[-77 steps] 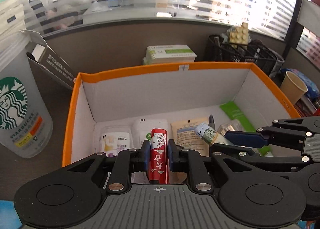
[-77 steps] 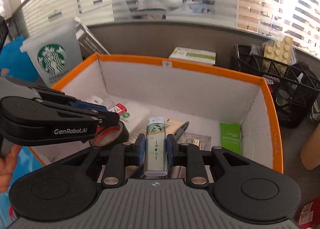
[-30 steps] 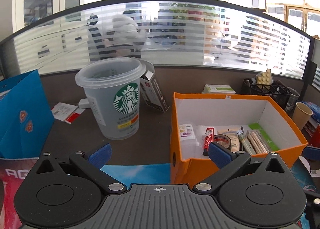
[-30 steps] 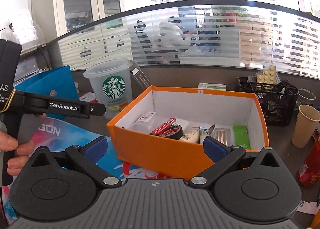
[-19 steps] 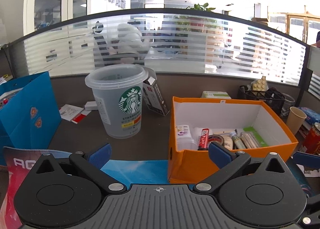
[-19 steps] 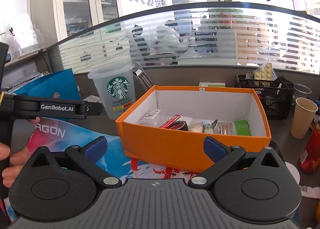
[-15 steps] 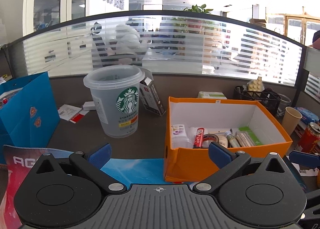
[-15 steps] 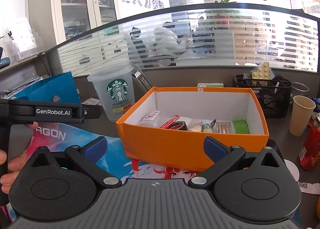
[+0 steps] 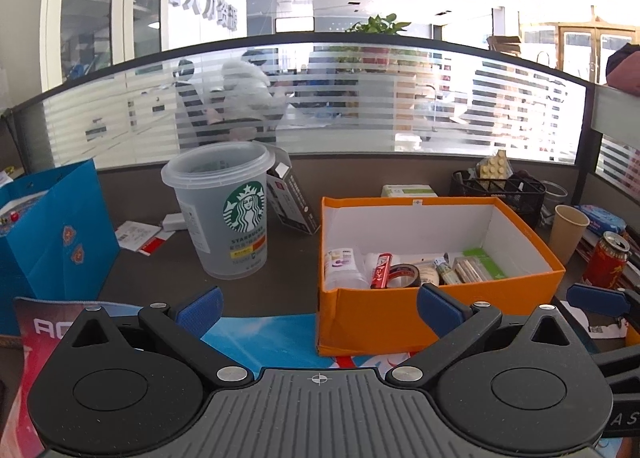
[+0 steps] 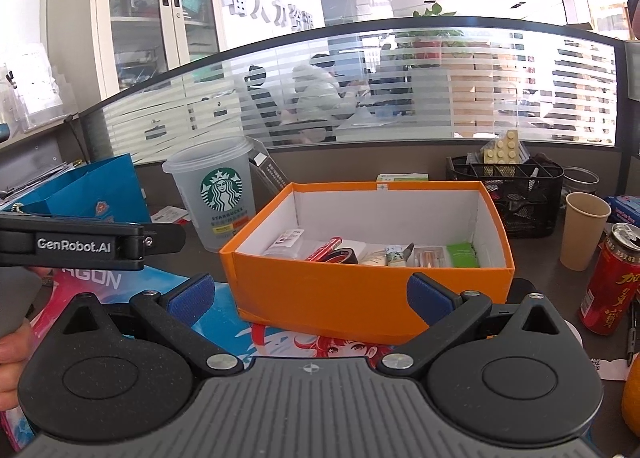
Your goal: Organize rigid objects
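Note:
An orange box [image 9: 400, 318] with white inner walls stands on the desk mat; it also shows in the right wrist view [image 10: 360, 298]. Inside lie a red tube [image 9: 382, 264], a roll of tape [image 9: 404, 274], a small green-labelled bottle [image 10: 394, 254], a white packet [image 9: 340, 262] and a green packet [image 10: 462, 254]. My left gripper [image 9: 318, 304] is open and empty, held back in front of the box. My right gripper [image 10: 308, 296] is open and empty, also in front of the box. The left gripper's side [image 10: 80, 244] shows at the left of the right wrist view.
A large Starbucks cup [image 9: 228, 210] stands left of the box. A blue paper bag [image 9: 52, 234] is at far left. A black mesh organizer [image 10: 512, 190], a paper cup [image 10: 584, 230] and a red can [image 10: 608, 282] stand to the right.
Both grippers let go of the red tube and the small bottle in the box, opened, and drew back and up from it. Over the last half second they drifted back slightly.

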`<action>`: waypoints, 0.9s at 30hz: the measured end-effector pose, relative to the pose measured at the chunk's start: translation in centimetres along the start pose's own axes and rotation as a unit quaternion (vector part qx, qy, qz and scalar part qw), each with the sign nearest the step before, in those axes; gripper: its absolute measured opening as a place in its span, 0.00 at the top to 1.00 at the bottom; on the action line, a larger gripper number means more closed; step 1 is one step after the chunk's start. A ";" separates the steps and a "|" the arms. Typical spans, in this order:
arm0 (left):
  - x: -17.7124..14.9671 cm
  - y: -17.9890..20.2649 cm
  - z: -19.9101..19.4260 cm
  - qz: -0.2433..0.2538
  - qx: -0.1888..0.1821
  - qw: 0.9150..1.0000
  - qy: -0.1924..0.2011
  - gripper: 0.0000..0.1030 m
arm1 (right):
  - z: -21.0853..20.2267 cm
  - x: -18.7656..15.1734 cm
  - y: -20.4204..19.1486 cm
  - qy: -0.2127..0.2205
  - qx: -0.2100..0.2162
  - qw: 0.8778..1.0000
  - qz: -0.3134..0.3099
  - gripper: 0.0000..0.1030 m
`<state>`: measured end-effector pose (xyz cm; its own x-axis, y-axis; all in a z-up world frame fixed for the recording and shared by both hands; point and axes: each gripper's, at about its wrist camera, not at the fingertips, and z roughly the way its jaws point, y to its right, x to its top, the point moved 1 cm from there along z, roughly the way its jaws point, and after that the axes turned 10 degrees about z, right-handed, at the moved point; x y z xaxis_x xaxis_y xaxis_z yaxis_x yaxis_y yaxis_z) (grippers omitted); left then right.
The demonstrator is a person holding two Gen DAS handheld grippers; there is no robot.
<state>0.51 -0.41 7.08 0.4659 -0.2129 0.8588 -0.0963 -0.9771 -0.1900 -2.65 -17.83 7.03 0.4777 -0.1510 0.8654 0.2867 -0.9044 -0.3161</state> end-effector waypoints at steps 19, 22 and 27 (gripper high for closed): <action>-0.4 2.0 -0.8 0.040 0.116 0.992 0.033 0.00 | 0.7 -0.6 0.6 -0.006 -0.025 1.000 -0.013 0.00; -0.2 2.8 -0.2 0.086 0.089 0.992 -0.003 0.00 | 0.8 -0.7 0.7 -0.007 -0.024 1.000 -0.012 0.00; -0.7 3.4 0.0 0.092 0.100 0.991 -0.010 0.00 | 0.8 -0.8 0.7 -0.007 -0.028 0.999 -0.016 0.00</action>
<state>-0.16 -3.63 5.83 0.4734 -0.3861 0.7917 -0.0055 -0.9001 -0.4357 -2.16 -18.04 5.77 0.4815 -0.1165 0.8687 0.2558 -0.9293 -0.2664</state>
